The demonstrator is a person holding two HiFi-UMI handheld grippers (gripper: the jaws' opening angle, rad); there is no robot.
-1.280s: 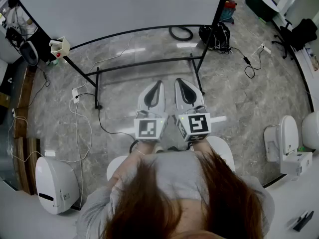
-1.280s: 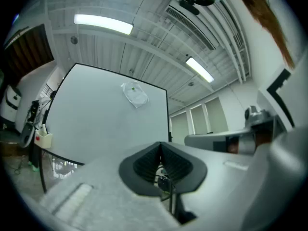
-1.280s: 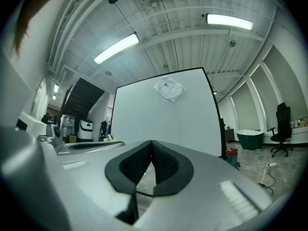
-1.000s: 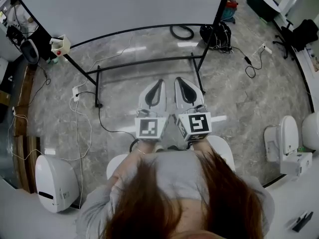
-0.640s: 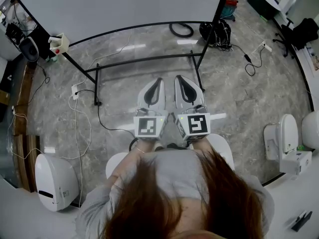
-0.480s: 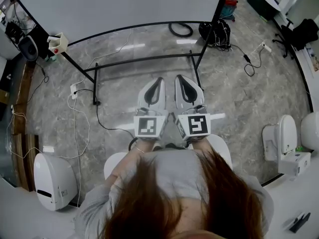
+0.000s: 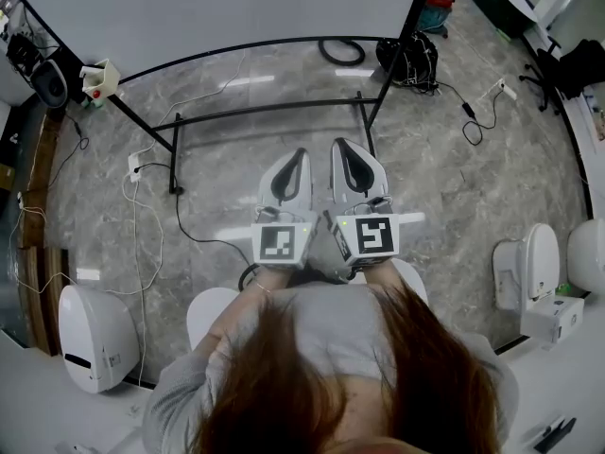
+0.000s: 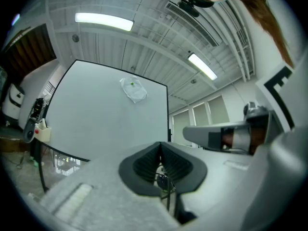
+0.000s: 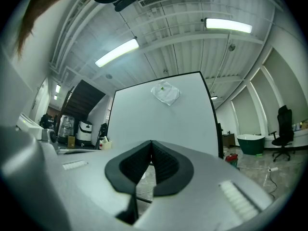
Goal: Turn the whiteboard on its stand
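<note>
A smooth, flat whiteboard sits on a thin black tubular stand over a glossy marbled floor. There are two tools, the left tool and the right tool, both pinched closed and empty.

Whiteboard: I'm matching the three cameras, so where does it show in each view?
Head view: the whiteboard spans the top edge.
Left gripper view: the whiteboard stands left of centre.
Right gripper view: the whiteboard stands at centre.
Shared landmark: the pale box at the board's left edge.
</note>
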